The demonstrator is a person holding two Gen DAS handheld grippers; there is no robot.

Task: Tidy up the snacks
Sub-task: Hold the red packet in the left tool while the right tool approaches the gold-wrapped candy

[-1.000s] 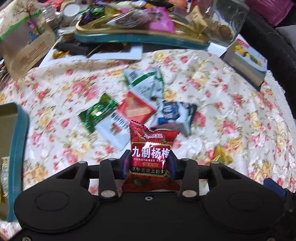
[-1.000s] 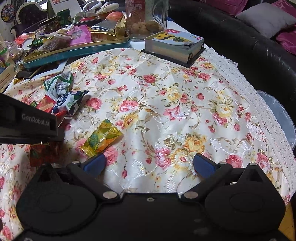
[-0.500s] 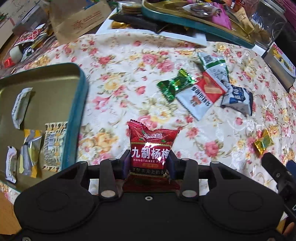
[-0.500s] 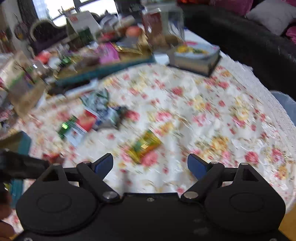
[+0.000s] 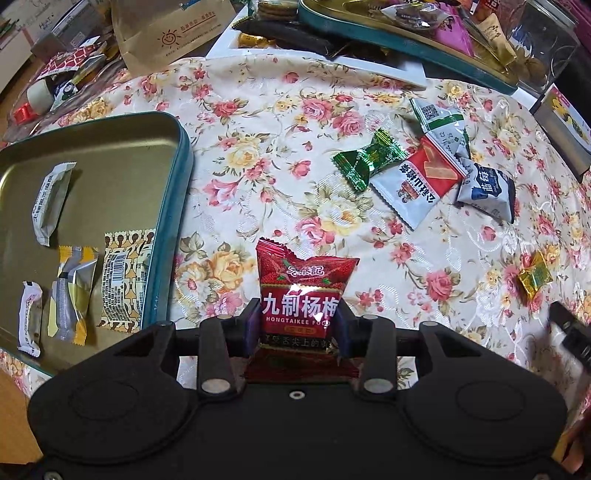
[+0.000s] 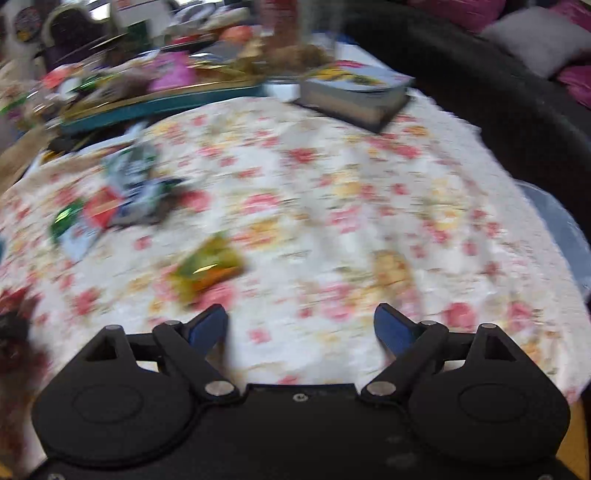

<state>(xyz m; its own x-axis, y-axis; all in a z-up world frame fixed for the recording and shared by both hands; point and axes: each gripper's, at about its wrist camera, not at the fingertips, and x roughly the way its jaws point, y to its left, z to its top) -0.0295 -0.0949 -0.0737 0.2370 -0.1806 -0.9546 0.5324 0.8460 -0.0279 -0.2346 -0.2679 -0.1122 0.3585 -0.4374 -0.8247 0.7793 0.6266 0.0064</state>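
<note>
My left gripper (image 5: 297, 321) is shut on a red snack packet (image 5: 301, 291), which stands upright between the pads above the floral tablecloth. Just to its left lies a teal tin tray (image 5: 173, 206) holding several wrapped snacks. Loose snacks lie ahead to the right: a green candy (image 5: 369, 162), a red-and-white packet (image 5: 417, 184) and a blue-and-white packet (image 5: 485, 190). A gold candy (image 5: 533, 277) lies apart at the right. In the blurred right wrist view my right gripper (image 6: 301, 325) has its jaws wide and opening, with nothing between them. The gold candy (image 6: 208, 267) lies just ahead of its left finger.
A second teal tray (image 5: 369, 29) heaped with snacks runs along the far side, with a glass jar (image 5: 543, 48) and a brown paper bag (image 5: 166, 33) near it. A thick book (image 6: 354, 96) lies at the far right. A black sofa (image 6: 498, 92) borders the table.
My left gripper carried the red packet leftward, bringing the teal tin tray into view beside it. The right wrist view shifted and blurred, and its jaws narrowed slightly from their widest.
</note>
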